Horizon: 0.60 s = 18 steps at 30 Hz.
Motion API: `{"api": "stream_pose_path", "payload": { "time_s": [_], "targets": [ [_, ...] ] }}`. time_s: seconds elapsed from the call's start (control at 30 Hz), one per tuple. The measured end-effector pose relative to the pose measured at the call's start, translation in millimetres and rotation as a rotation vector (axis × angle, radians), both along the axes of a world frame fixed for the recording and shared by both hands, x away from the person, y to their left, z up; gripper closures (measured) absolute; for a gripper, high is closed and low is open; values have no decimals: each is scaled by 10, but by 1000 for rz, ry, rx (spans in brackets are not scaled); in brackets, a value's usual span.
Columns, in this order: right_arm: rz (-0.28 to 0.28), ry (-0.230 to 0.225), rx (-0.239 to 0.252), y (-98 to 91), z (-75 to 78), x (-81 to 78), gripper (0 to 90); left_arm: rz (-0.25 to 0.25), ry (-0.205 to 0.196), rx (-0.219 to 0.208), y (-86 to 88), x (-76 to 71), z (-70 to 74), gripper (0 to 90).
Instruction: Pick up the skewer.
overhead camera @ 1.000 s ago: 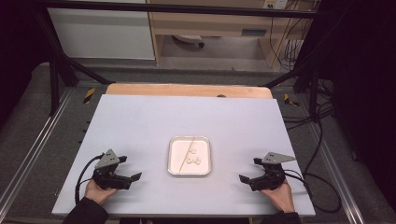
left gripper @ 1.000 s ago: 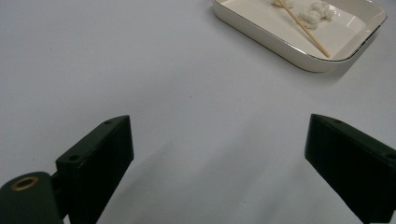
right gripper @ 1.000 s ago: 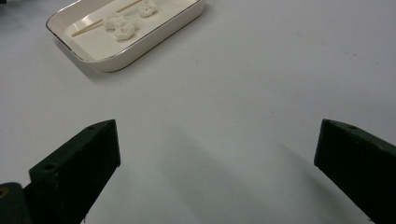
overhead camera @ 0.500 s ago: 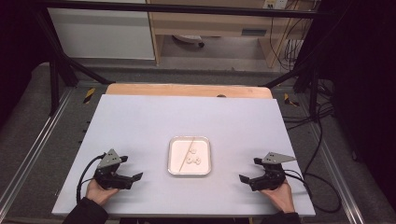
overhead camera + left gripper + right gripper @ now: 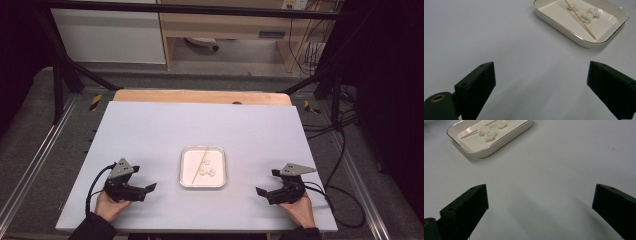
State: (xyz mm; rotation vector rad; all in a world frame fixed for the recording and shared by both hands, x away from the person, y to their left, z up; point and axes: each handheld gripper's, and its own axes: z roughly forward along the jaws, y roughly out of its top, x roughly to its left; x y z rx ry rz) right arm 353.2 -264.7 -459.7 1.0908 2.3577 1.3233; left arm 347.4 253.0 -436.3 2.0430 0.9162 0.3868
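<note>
Tray (image 5: pixel 189 176) at the near middle of the white table (image 5: pixel 150 130), set between the two hand-held grippers and well apart from each. Left gripper (image 5: pixel 145 190) rests at the near left edge, jaws spread wide and holding nothing; right gripper (image 5: pixel 265 194) rests at the near right edge, likewise wide open and empty. Both point inward toward the tray, which lies ahead and to the right in the left gripper view (image 5: pixel 564 32) and ahead and to the left in the right gripper view (image 5: pixel 506 141). Neither gripper is clearly the nearer. Contents, counted: one thin wooden stick (image 5: pixel 199 163), (image 5: pixel 580 18), (image 5: pixel 475 131), its long axis running diagonally across the tray from the far right corner toward the near left; three small white lumps (image 5: pixel 206 172), (image 5: pixel 589 14), (image 5: pixel 487 133) beside it, one nearer the far end and two close together. Judged next: a reach inward to the tray.
</note>
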Motion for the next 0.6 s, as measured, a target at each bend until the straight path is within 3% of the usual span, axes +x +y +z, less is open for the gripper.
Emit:
{"api": "stream_pose_path", "payload": {
  "time_s": [0.6],
  "targets": [
    [-2,2,-7,3,0,-3,14,-24,0,56,-349,36,182,95]
  ]
}}
